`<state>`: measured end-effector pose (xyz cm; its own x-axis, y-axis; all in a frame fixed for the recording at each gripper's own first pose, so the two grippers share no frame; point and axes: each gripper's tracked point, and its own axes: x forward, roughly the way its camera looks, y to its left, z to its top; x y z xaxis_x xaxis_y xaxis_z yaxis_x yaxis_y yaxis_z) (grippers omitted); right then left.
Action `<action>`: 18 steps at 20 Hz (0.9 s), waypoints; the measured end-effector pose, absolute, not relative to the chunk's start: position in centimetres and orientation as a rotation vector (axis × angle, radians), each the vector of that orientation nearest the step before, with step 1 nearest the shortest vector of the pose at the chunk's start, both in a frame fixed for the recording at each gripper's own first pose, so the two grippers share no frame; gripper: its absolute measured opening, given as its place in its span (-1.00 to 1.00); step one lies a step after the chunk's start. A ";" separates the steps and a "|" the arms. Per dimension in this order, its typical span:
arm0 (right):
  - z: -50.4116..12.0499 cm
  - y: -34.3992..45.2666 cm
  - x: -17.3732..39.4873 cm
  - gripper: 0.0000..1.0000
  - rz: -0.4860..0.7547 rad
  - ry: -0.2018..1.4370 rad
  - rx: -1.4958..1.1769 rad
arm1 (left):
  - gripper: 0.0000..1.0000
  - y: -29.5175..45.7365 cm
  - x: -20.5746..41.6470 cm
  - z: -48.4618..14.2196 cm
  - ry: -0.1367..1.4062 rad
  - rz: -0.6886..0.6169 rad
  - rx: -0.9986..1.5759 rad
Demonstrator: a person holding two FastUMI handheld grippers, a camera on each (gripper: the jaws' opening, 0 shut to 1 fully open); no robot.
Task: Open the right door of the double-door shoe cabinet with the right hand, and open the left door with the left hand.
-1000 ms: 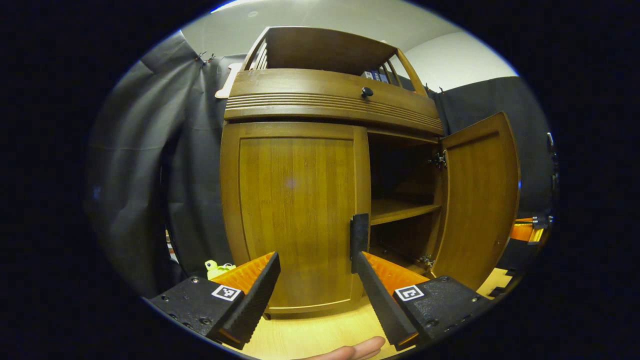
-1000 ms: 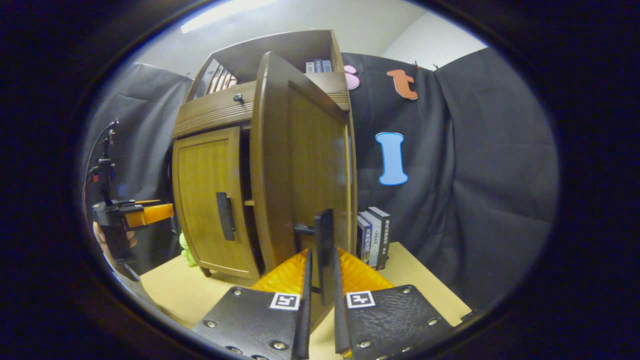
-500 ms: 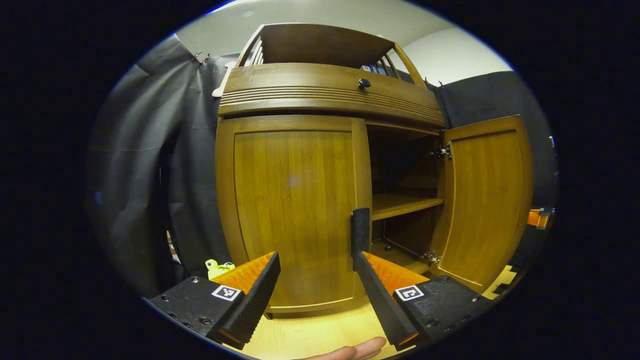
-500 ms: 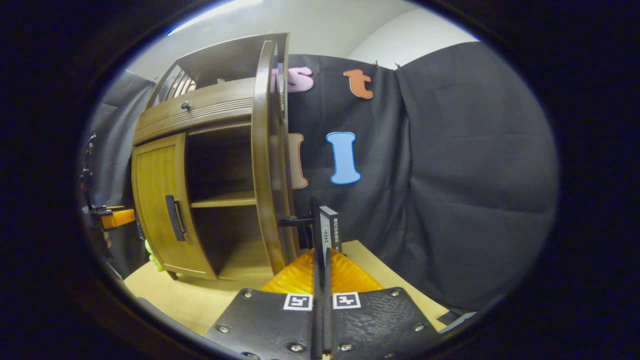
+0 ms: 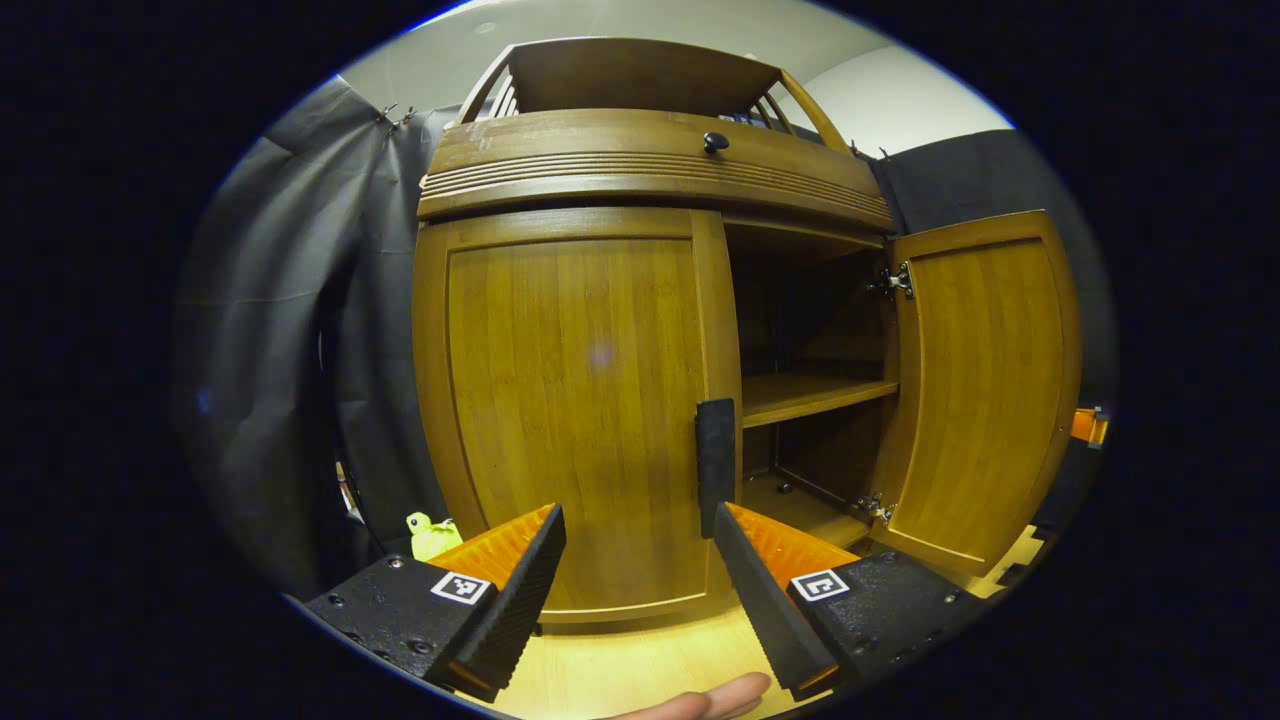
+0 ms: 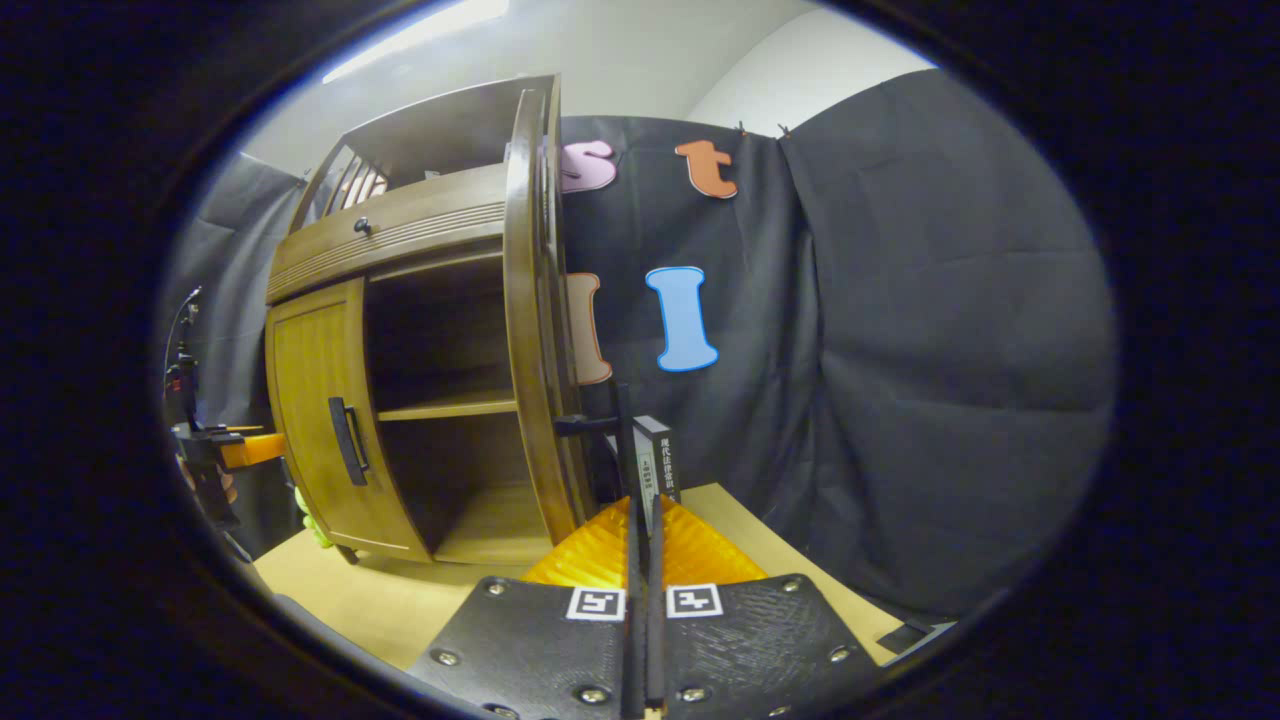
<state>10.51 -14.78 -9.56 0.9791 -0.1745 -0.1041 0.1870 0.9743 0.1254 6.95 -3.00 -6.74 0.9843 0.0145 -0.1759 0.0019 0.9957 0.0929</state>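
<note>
The brown wooden shoe cabinet fills the left gripper view. Its left door is closed, with a black vertical handle at its right edge. My left gripper is open in front of that door, its right fingertip just below the handle and apart from it. The right door stands swung wide, baring a shelf. In the right gripper view that door is seen edge-on, and my right gripper is shut on its thin black handle. The left gripper shows at the far left.
The cabinet stands on a light wooden tabletop. A book stands behind the open door. A yellow-green toy lies at the cabinet's left foot. A fingertip of the hand shows at the bottom. Black cloth walls the booth.
The right door has swung farther open with my right gripper shut on its handle. My left gripper has come closer to the left door, still open.
</note>
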 end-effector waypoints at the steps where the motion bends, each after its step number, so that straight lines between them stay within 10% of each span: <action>1: -9.3 -14.7 10.4 -0.98 -0.192 0.072 0.137 | 0.87 -3.3 7.2 -7.1 0.184 0.008 0.090; 4: -8.9 -15.0 9.1 -0.87 -0.249 0.042 0.115 | 0.87 -5.0 8.2 -7.8 0.176 -0.011 0.093; 9: -5.7 -13.3 3.1 0.87 -0.305 -0.032 0.064 | 0.89 -7.7 11.7 -9.2 0.183 -0.041 0.087; 18: -2.8 -3.0 -6.9 0.97 -0.146 -0.136 0.086 | 0.87 -7.8 17.0 -8.2 0.147 0.049 0.057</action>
